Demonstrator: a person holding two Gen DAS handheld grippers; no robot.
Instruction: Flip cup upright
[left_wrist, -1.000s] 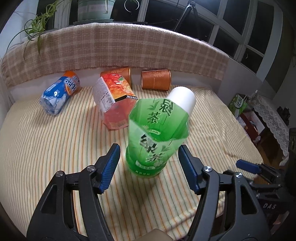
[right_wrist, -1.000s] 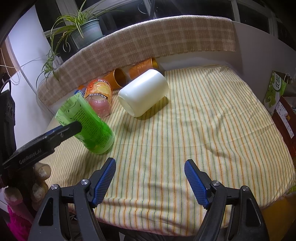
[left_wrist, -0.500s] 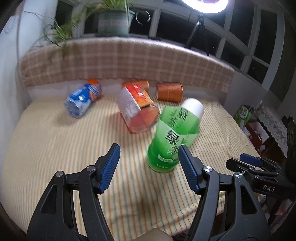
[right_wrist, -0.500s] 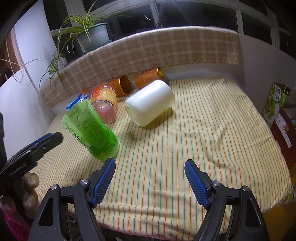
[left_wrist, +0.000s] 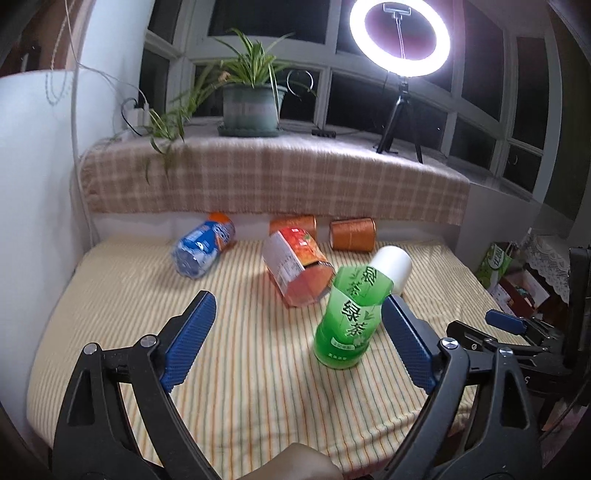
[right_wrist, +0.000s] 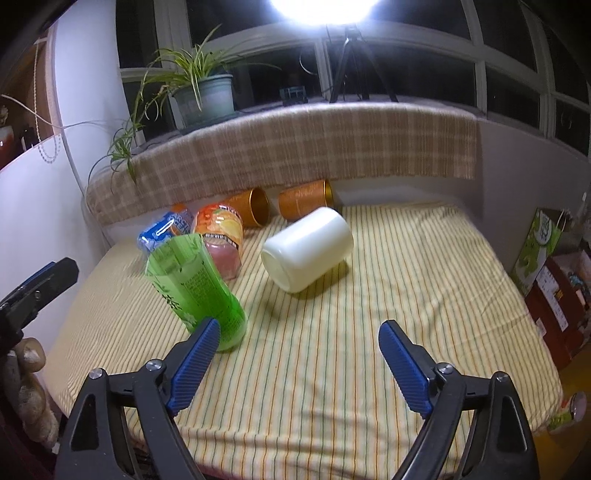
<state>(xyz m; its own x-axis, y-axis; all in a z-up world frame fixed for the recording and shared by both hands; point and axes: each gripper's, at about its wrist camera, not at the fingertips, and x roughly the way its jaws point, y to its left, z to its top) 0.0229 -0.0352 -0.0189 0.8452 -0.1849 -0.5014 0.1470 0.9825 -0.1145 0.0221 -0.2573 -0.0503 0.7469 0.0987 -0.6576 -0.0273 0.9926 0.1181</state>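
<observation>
A green tea-label cup (left_wrist: 349, 321) stands upright on the striped cloth, also in the right wrist view (right_wrist: 195, 284). A white cup (right_wrist: 308, 249) lies on its side behind it, partly hidden in the left wrist view (left_wrist: 393, 263). My left gripper (left_wrist: 295, 339) is open and empty, pulled back from the green cup, which is near its right finger. My right gripper (right_wrist: 299, 363) is open and empty near the front edge, the green cup by its left finger.
An orange-label cup (left_wrist: 299, 271), a blue cup (left_wrist: 201, 249) and two copper cups (left_wrist: 352, 234) lie on their sides toward the back. A plaid-covered ledge (left_wrist: 273, 184) bounds the rear. Boxes (right_wrist: 546, 258) stand off the right edge.
My left gripper has drawn back and up from the green cup, which stays standing. The right gripper has tilted up and shifted a little.
</observation>
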